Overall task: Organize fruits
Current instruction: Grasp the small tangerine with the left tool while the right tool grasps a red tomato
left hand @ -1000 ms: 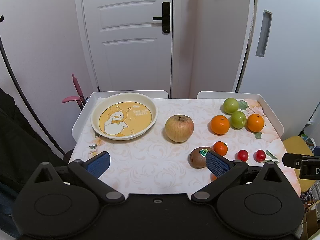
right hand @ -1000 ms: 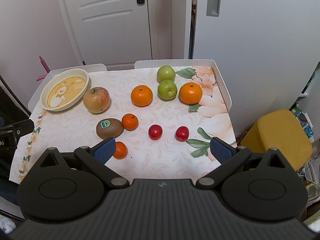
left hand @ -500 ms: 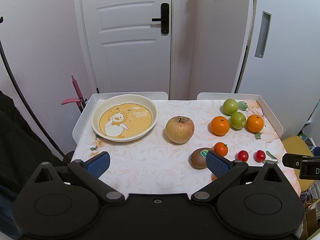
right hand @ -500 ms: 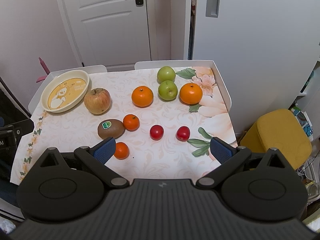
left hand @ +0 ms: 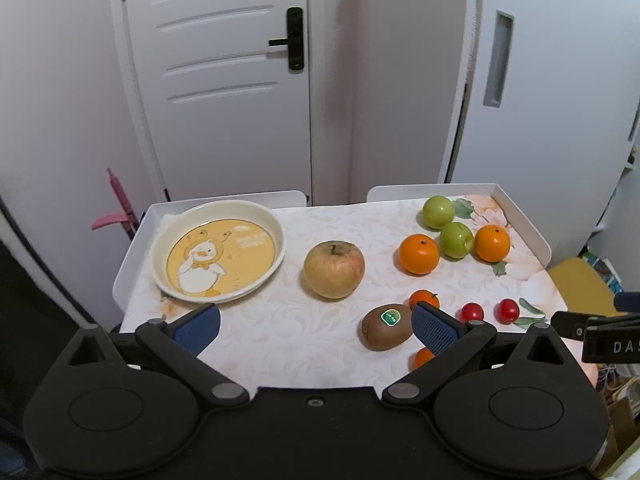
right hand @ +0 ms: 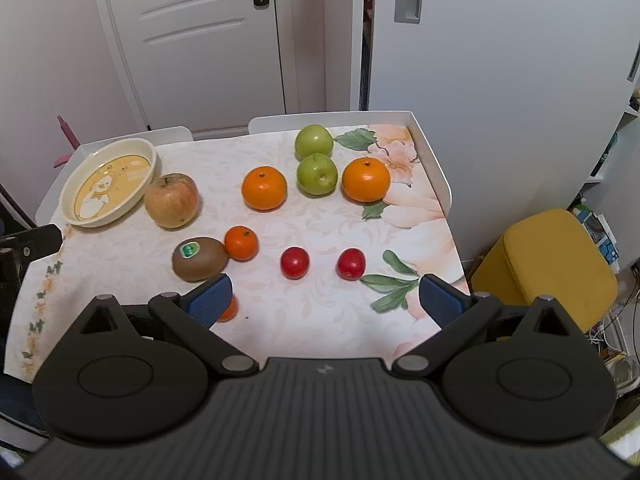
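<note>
Above the near edge of the surface point(right hand: 120, 264), the left claw point(left hand: 316, 326) and right claw point(right hand: 324, 300) hover with jaws wide, holding nothing. The kiwi point(right hand: 200, 259), wearing a green sticker, touches a small orange point(right hand: 241, 243).

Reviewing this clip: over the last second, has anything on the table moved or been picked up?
No fruit moved and nothing was grasped. Only the views shifted slightly: both grippers drifted a little, so the table sits marginally lower in frame. The left gripper and right gripper stay open and empty; the plate, apple and kiwi lie where they were.
</note>
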The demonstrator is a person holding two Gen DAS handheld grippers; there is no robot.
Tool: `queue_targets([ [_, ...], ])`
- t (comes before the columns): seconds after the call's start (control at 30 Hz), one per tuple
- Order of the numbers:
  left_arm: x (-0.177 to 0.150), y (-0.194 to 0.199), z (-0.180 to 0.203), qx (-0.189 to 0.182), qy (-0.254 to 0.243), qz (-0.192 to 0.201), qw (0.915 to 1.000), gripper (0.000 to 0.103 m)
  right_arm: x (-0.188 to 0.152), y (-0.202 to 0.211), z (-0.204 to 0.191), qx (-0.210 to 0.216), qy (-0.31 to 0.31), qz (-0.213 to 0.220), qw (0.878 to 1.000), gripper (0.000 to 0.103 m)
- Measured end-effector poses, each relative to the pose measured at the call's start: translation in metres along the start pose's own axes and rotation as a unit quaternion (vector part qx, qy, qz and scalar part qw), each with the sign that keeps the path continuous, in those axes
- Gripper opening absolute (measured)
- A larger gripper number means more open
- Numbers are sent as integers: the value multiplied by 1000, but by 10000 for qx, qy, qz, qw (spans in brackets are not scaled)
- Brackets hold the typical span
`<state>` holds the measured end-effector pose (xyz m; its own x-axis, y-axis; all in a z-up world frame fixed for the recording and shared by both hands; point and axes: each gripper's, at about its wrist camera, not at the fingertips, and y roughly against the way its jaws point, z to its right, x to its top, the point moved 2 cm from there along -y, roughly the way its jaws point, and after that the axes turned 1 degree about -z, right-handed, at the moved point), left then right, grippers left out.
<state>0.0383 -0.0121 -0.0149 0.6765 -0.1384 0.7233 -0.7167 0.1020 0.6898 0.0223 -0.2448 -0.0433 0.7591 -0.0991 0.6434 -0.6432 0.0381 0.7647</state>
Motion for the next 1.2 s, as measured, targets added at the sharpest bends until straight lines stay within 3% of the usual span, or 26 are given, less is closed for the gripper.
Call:
queue_targets([
  [0.47, -25, -46, 65, 108, 287, -168, 9994, 102, 2, -71, 49, 574, 848, -166, 9946, 103],
  [0.77, -58, -85, 104, 328, 473, -369, 9977, 94, -6, -119, 68, 957, 1318, -247, 9863, 103],
  [0.97, -71, -104, 116, 417, 554, -406, 9968, 84, -12, -141, 69, 1162, 1488, -258, 9817, 95],
  [1.2, -78, -122, 118, 430, 636, -437, 9961, 64, -15, -152, 60, 1300, 1651, -162, 9775, 85],
])
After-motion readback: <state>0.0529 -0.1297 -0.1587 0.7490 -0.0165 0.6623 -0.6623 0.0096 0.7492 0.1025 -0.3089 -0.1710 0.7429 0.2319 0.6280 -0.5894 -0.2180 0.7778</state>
